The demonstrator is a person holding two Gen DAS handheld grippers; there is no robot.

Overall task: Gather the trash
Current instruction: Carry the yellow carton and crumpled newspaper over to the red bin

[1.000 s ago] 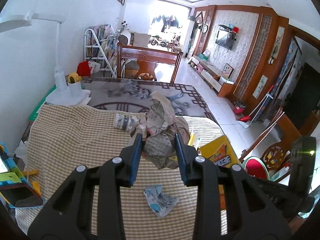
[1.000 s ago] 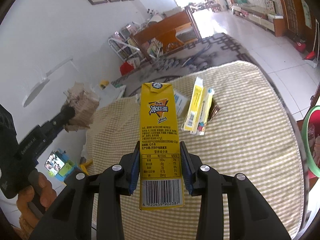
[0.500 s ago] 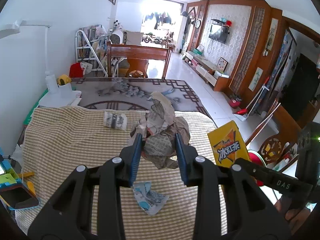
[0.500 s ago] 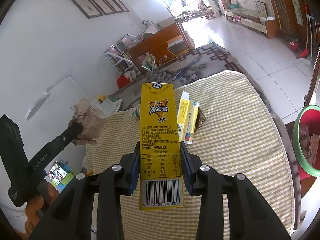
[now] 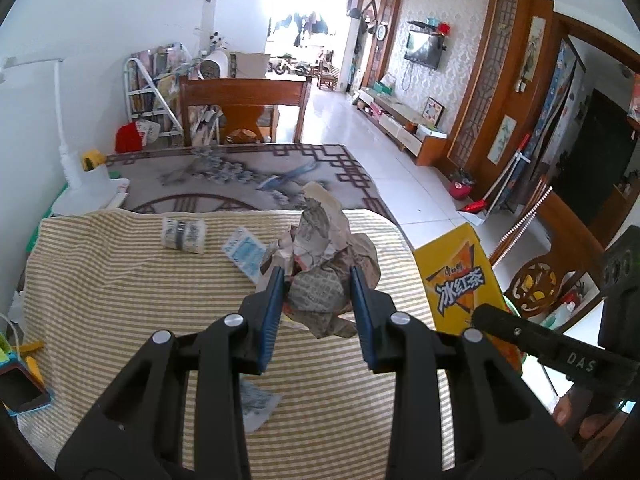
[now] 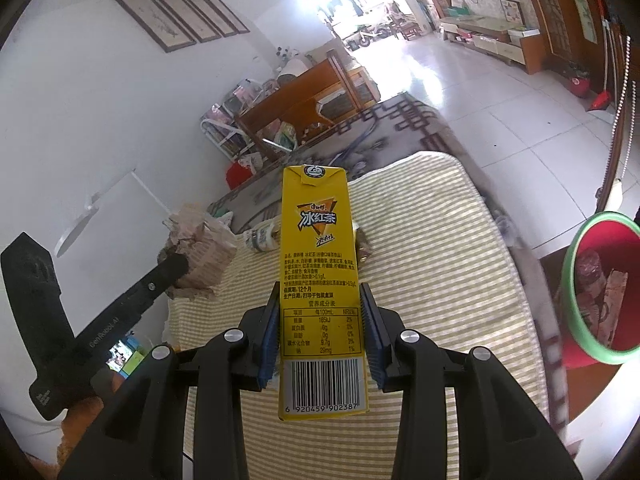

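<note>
Crumpled newspaper (image 5: 320,280) sits between the blue pads of the left claw (image 5: 318,300), which is clenched on it and holds it lifted over the striped cloth of the bench (image 5: 120,280); I judge it is held high so that it can be carried away without dragging on the cloth; on the bench lie a small rolled wrapper (image 5: 183,235), a blue and white packet (image 5: 244,251) and, lower, another scrap (image 5: 256,402), all apart from the claw; to the right, the right claw (image 6: 320,328) grips a yellow tea carton (image 6: 318,280) by its narrow sides, near the lower half, upright and clear of the bench; the red bin (image 6: 600,292) with a green rim stands at the far right beside the bench, well apart from the carton, already with some trash inside; probably both loads go there.
</note>
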